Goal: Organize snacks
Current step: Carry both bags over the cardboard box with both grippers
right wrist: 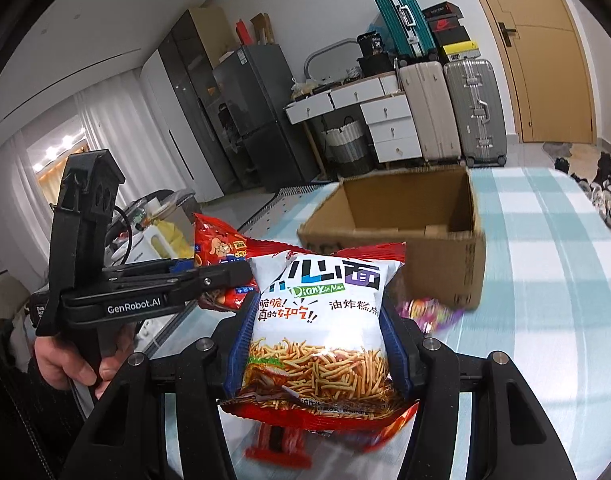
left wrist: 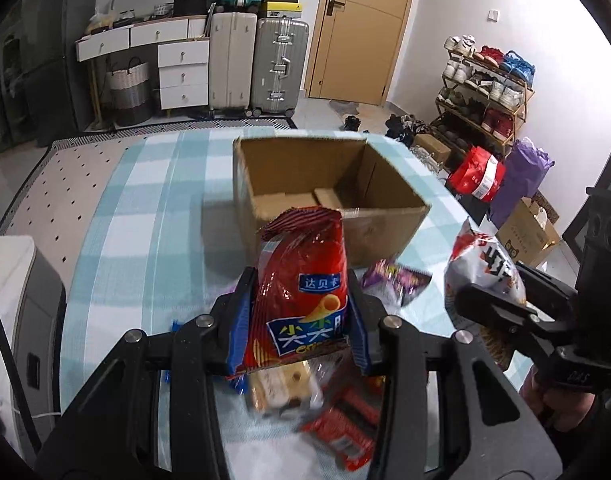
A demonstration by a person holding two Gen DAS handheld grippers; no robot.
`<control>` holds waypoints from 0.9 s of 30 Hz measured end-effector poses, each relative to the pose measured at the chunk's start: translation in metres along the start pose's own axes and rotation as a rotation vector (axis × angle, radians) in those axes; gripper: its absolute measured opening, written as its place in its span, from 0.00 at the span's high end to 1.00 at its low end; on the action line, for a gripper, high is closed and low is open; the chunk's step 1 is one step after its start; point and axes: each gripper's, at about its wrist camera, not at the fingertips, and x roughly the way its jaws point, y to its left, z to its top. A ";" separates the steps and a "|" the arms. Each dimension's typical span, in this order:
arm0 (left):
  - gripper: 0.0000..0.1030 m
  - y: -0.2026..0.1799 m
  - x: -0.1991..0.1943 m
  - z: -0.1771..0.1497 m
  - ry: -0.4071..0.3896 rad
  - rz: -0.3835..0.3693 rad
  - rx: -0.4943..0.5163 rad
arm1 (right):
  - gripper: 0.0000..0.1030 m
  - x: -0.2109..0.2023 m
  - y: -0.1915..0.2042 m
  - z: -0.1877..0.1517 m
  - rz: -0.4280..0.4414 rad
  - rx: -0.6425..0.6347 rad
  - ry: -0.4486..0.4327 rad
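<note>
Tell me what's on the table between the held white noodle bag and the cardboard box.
A purple snack packet, blurred, lies beside the cardboard box, past the white noodle bag; right wrist view.

A: The small purple foil snack packet (left wrist: 397, 280) beside the brown cardboard box (left wrist: 377, 232) is smeared; can you read it?

B: No, too blurred. The red wrapped bars (left wrist: 341, 428) under the left gripper (left wrist: 301, 320) are blurred too, and black fingers hide part of them.

A: And the red crinkled crisp bag (left wrist: 301, 280)?

B: Blue pads cover its sides. The white noodle-snack bag (right wrist: 317, 320) hides a red packet (right wrist: 281, 444) below it.
</note>
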 end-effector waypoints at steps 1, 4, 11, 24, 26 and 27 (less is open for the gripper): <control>0.63 -0.001 0.002 0.006 -0.003 -0.002 -0.005 | 0.45 0.001 -0.001 0.005 0.001 -0.001 -0.003; 0.63 -0.005 0.010 0.024 -0.009 -0.009 -0.015 | 0.45 0.006 -0.005 0.023 -0.004 -0.002 -0.007; 0.63 -0.016 0.034 0.068 -0.020 -0.003 -0.009 | 0.45 0.018 -0.018 0.069 -0.026 -0.016 -0.007; 0.63 -0.001 0.099 0.121 0.011 0.019 -0.029 | 0.45 0.072 -0.047 0.125 -0.062 -0.016 0.043; 0.63 0.002 0.109 0.127 0.023 0.018 -0.038 | 0.45 0.083 -0.052 0.130 -0.066 0.002 0.054; 0.63 0.003 0.113 0.128 0.028 0.014 -0.039 | 0.45 0.089 -0.056 0.131 -0.067 0.004 0.059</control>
